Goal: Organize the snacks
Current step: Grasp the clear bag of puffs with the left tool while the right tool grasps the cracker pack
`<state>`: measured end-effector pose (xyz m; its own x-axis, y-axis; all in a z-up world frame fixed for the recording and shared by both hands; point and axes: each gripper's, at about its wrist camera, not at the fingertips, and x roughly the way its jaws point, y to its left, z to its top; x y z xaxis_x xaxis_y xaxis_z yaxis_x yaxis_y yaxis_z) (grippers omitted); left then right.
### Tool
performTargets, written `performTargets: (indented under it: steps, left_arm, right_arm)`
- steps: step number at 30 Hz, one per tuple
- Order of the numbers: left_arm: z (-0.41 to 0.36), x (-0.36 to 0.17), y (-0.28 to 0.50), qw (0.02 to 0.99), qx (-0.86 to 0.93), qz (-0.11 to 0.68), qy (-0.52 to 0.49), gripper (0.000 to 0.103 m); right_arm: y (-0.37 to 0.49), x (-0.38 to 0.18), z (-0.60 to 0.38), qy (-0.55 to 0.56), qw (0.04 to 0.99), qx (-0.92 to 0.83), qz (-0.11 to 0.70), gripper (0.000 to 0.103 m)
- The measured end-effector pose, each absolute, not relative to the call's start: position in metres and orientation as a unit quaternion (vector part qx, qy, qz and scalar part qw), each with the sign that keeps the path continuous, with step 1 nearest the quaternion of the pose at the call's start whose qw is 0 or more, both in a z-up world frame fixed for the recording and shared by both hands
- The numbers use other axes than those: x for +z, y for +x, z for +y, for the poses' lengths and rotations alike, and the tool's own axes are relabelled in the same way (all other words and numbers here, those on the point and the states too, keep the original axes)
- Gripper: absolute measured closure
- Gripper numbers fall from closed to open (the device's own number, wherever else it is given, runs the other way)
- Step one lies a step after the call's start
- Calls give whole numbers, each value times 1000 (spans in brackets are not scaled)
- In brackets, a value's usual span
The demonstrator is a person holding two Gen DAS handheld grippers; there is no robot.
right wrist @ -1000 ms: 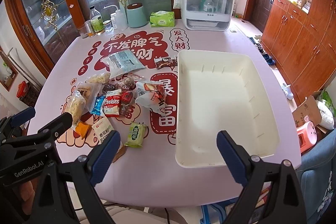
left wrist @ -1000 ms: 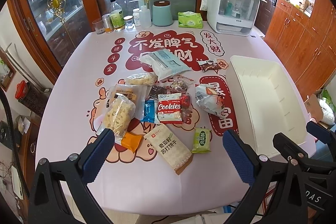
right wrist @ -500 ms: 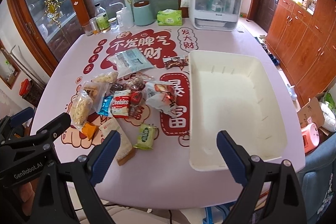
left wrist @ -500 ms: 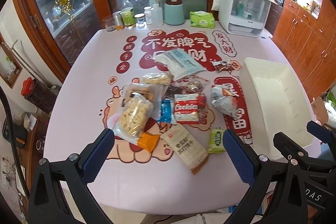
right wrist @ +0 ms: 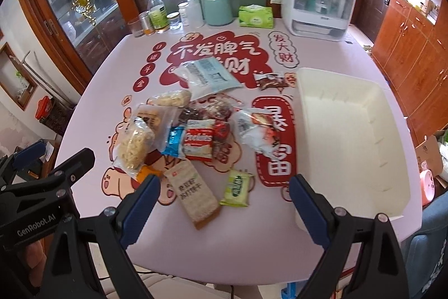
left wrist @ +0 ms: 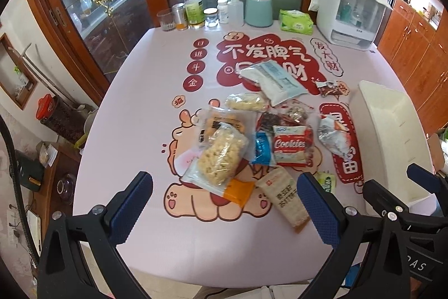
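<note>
- Both views have closed in on the snack pile since a second ago, the packets now sitting larger and more central between the fingers.
- Left hand-held gripper [left wrist: 224, 201] hovers released over the near edge of the pink counter [left wrist: 134, 108], its blue-padded fingers wide apart and grasping nothing.
- Right hand-held gripper [right wrist: 224, 203] is likewise spread wide and empty, above the counter's near edge.
- Between the left fingers lies a clear bag of pale puffed snacks [left wrist: 221, 156], resting partly on an orange packet [left wrist: 240, 191].
- A long beige cracker packet [right wrist: 194, 194] lies between the right fingers, with a small green packet [right wrist: 237, 188] just beside it.
- A red-and-white "Cookies" packet [left wrist: 289, 146] lies mid-pile, touching a blue packet [left wrist: 261, 149] on its left.
- A silver crumpled wrapper [right wrist: 257, 132] lies between the pile and the white rectangular plastic bin [right wrist: 392, 114], which stands on the counter's right side with nothing in it.
- A light-blue flat pouch [left wrist: 275, 80] lies at the pile's far end.
</note>
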<state>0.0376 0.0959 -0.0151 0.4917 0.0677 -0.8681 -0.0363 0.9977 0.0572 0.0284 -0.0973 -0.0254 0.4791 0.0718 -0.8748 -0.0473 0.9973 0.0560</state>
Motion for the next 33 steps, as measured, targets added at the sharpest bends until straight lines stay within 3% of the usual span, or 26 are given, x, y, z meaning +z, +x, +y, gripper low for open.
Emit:
performTargets:
  steps: [8, 18, 27, 33]
  left_arm:
    - [139, -39, 55, 840, 28, 541, -4, 1]
    - [178, -92, 74, 819, 17, 572, 41, 1]
    - [156, -151, 107, 795, -41, 600, 75, 1]
    - [139, -177, 138, 781, -69, 616, 77, 1]
  right_arm:
    - [45, -50, -76, 14, 837, 34, 546, 9]
    - [58, -110, -69, -26, 806, 27, 591, 10]
    - [61, -172, -58, -9, 766, 62, 639, 24]
    - [68, -193, -41, -43, 770, 50, 634, 25]
